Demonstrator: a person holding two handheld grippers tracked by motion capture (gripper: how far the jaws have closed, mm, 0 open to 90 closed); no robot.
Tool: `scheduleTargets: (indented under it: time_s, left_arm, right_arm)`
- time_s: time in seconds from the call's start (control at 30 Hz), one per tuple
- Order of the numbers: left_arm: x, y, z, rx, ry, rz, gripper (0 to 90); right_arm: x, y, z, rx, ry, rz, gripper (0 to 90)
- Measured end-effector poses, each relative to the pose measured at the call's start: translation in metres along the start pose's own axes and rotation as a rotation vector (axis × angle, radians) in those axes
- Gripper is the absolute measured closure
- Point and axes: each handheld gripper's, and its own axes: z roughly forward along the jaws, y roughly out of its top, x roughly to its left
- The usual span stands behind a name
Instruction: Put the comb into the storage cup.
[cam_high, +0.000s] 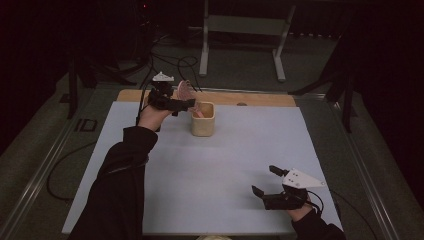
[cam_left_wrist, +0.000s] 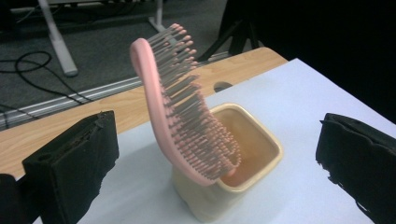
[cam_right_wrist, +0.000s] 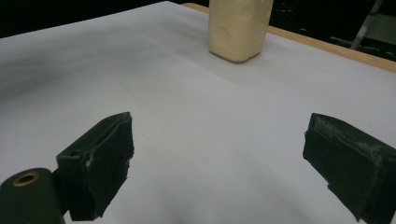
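Left gripper view: pink hairbrush (cam_left_wrist: 182, 107) leans in cream holder (cam_left_wrist: 252, 154), left gripper (cam_left_wrist: 210, 163) jaws wide, empty. Risk: brush topples, tipping holder. Right gripper (cam_right_wrist: 215, 158) jaws wide, idle.

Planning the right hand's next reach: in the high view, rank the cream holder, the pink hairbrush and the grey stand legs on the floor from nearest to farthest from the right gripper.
From the right gripper, open at the table's near right:
1. Cream holder, on the mat, far left of centre.
2. Pink hairbrush, standing in the holder, leaning back-left, just beyond its rim.
3. Grey stand legs, on the floor past the table's far edge.
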Motion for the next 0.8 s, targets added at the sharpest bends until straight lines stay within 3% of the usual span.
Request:
scheduleTargets:
  time_s: [0.8]
  left_arm:
    - [-0.003, -0.017, -0.025, -0.002, -0.089, 0.062, 0.2]
  right_arm:
    - [0.0, 0.0, 0.003, 0.005, -0.003, 0.003, 8.5]
